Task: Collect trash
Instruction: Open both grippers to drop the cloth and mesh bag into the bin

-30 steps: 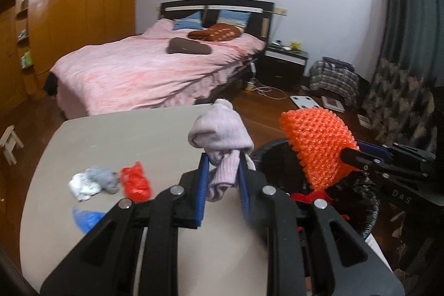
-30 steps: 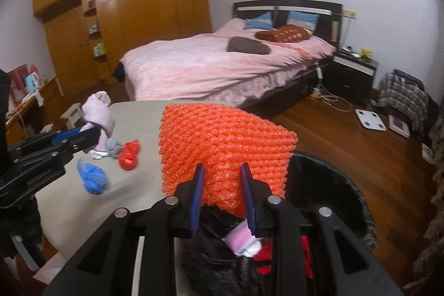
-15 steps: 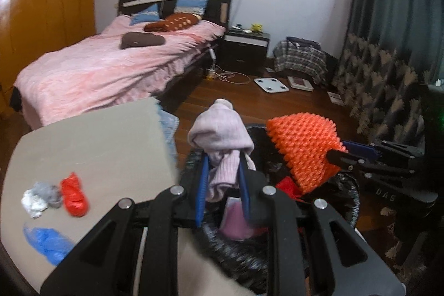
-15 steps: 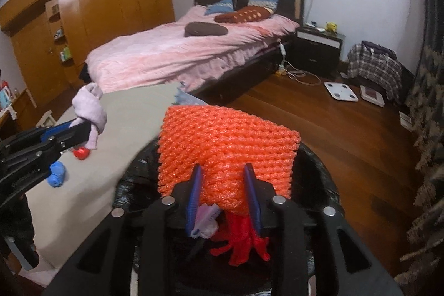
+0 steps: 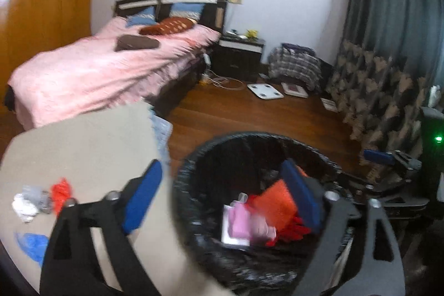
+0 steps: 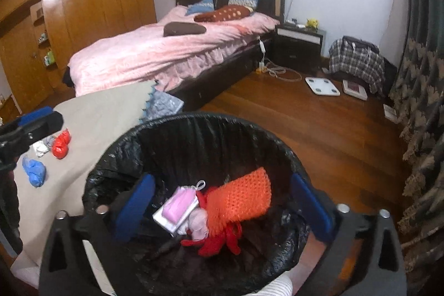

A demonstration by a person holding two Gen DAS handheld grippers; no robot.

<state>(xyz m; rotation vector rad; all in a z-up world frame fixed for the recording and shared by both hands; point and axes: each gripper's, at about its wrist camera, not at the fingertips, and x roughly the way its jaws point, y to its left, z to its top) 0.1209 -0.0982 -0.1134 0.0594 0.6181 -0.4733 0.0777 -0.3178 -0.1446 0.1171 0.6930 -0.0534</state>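
My right wrist camera looks straight down into the trash bin (image 6: pixel 194 135), so I can see its whole load; my left wrist camera catches the bin (image 5: pixel 249 140) from the table side, blurred, with its contents partly cut off by my own finger. The left view alone shows my right gripper (image 5: pixel 377 157) beyond the bin's far rim; the right view alone shows one blue-padded tip of my left gripper (image 6: pixel 38 115) over the table (image 6: pixel 97 113).

My left gripper (image 5: pixel 222 193) is spread wide with nothing between its pads, one finger over the table (image 5: pixel 83 146) and the other over the bin's mouth. My right gripper (image 6: pixel 222 201) is also spread wide and holds nothing, both fingers straddling the bin opening.

Inside the black-lined bin, the orange knitted piece (image 6: pixel 238 201) lies on top, between my right fingers. Touching it on the table side are a pink and white packet (image 6: pixel 177 210) and a pale pink sock (image 6: pixel 198 221), with a red knitted scrap (image 6: pixel 219 240) just under them. The left view shows the same orange piece (image 5: pixel 274 201) and packet (image 5: pixel 236 224).

Outside the bin, on the table, lie a red wad (image 6: pixel 61 143), a grey and white wad (image 6: pixel 43 144) touching it, and a blue wad (image 6: pixel 34 169) near them.
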